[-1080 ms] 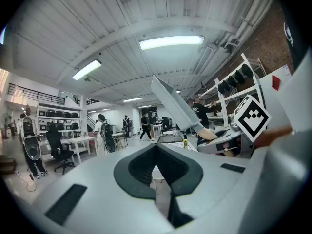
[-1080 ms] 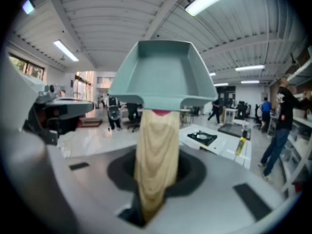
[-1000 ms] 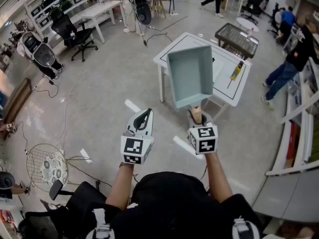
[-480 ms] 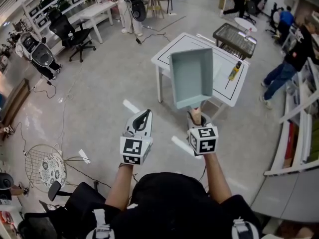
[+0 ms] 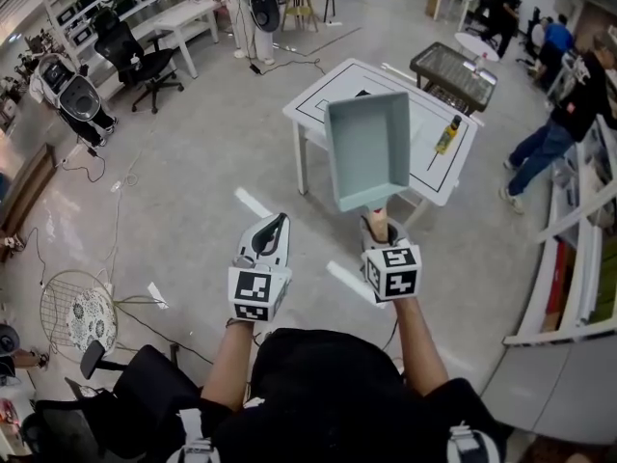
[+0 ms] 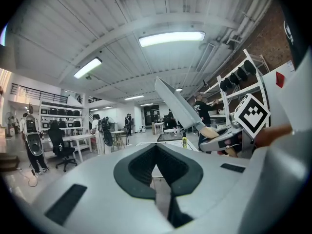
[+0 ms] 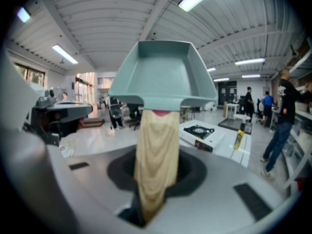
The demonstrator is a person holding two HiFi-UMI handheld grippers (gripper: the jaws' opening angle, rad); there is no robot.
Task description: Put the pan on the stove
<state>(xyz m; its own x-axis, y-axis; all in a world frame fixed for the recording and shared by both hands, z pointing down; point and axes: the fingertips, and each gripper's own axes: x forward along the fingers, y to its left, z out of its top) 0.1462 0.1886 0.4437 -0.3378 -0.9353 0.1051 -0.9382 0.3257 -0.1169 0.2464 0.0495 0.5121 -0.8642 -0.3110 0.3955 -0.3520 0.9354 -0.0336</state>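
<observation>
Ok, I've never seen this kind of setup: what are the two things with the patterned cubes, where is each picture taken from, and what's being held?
There is no robot here: a person holds a two-jaw gripper in each hand. One picture comes from a camera on the person's head, looking down. The other two come from cameras riding on the grippers, each looking along its own jaws. The right gripper is clamped on the wooden handle of a teal rectangular pan, held up in the air. The left gripper is shut and empty. Ahead stands a white table with a stove and a yellow bottle on it.
</observation>
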